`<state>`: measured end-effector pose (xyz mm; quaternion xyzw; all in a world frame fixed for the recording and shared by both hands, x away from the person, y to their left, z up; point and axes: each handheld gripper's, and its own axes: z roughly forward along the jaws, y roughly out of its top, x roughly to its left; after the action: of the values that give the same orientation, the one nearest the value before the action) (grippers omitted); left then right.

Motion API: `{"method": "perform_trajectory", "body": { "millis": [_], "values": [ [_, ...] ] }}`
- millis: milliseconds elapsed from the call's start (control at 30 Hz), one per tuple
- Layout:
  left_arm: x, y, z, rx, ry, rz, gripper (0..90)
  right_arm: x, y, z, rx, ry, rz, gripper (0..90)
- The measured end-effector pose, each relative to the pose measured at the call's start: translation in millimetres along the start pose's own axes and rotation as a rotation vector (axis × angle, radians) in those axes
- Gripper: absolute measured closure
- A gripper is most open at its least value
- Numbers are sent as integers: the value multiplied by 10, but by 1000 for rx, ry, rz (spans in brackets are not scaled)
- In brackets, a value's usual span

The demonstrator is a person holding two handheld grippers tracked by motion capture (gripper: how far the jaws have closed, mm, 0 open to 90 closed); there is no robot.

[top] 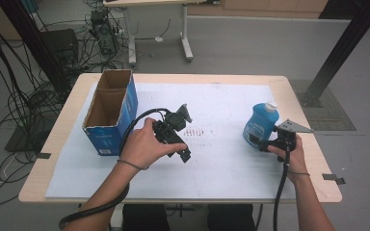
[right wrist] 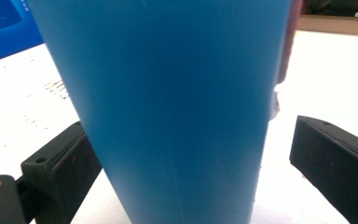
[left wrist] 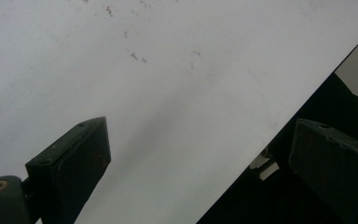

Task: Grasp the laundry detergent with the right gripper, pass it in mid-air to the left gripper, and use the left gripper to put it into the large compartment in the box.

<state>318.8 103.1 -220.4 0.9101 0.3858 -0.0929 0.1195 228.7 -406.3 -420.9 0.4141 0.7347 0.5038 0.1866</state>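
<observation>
The blue bottle [top: 261,123] with a white cap stands upright at the right side of the table [top: 67,144], on the white sheet [top: 221,163]. The right hand-held gripper [top: 266,143] has its jaws spread around the bottle's base; one touches it, the other stands apart. The left hand-held gripper [top: 183,132], jaws spread and empty, hovers mid-table beside the open cardboard box [top: 111,113].

Box [top: 110,111] at table's [top: 67,120] left, bottle [top: 260,123] right — apparently between right gripper's [top: 265,143] jaws.
</observation>
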Motion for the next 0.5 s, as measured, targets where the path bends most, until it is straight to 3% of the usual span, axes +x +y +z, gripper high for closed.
{"method": "perform_trajectory", "body": {
  "millis": [500],
  "values": [
    [-2,6,-1,4,0,0,57,13,4,5,-1,-2,5,38]
  ]
}}
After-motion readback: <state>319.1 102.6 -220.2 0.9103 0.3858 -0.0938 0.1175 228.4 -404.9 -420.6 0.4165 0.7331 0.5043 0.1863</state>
